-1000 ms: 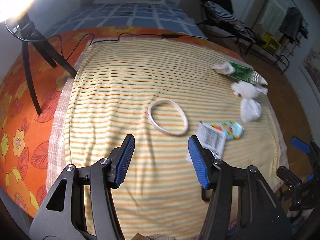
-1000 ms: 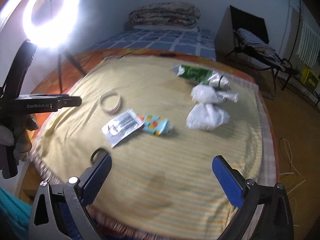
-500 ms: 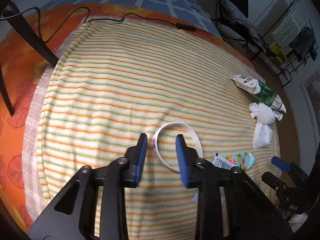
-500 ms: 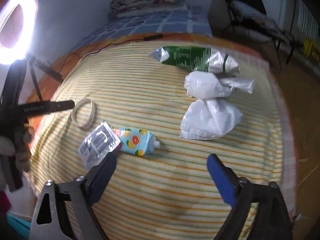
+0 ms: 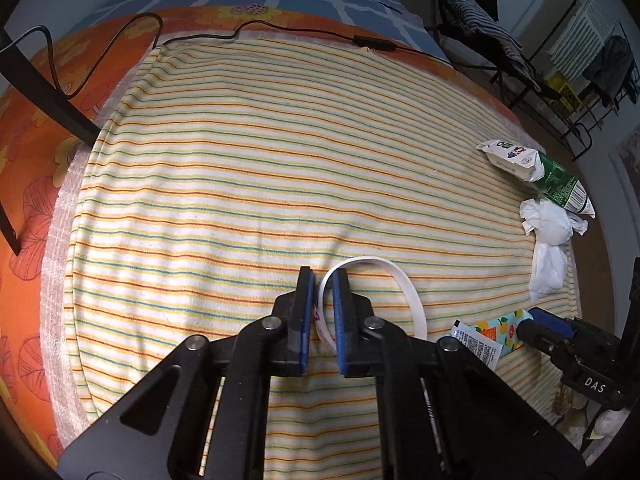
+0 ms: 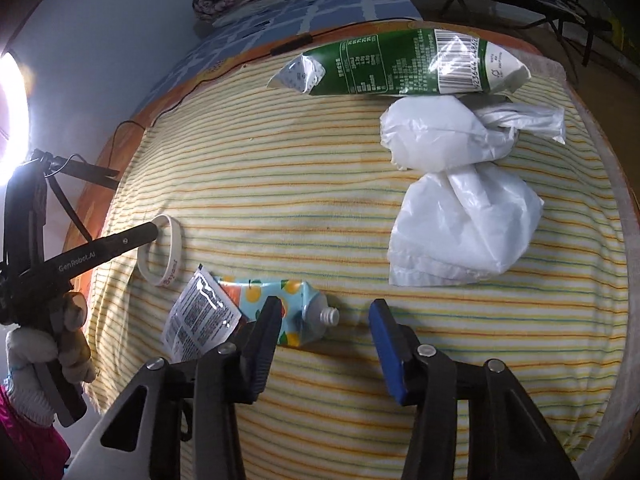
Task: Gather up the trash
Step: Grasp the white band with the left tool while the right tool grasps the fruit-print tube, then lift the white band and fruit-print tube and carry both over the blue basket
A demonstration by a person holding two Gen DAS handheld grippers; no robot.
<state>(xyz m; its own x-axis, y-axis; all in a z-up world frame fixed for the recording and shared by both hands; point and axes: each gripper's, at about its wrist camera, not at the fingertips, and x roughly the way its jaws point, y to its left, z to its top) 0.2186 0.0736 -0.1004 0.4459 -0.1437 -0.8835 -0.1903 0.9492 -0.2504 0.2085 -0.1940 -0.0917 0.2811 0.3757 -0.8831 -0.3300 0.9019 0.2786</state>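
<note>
Bare striped yellow cloth (image 5: 248, 184) at twelve o'clock; left gripper (image 5: 322, 280) just clamped on white rubber wristband (image 5: 404, 284); right gripper (image 6: 324, 316), closing, straddles fruit-printed blue carton (image 6: 296, 304).

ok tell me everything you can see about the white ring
The white ring is a thin flat band, looking like rubber or silicone, bent into an oval loop with small dark print on its outer face. It lies on the striped cloth, left of the foil sachet. The left tongs have just closed on its near-left edge, one pad inside, one outside.
</note>
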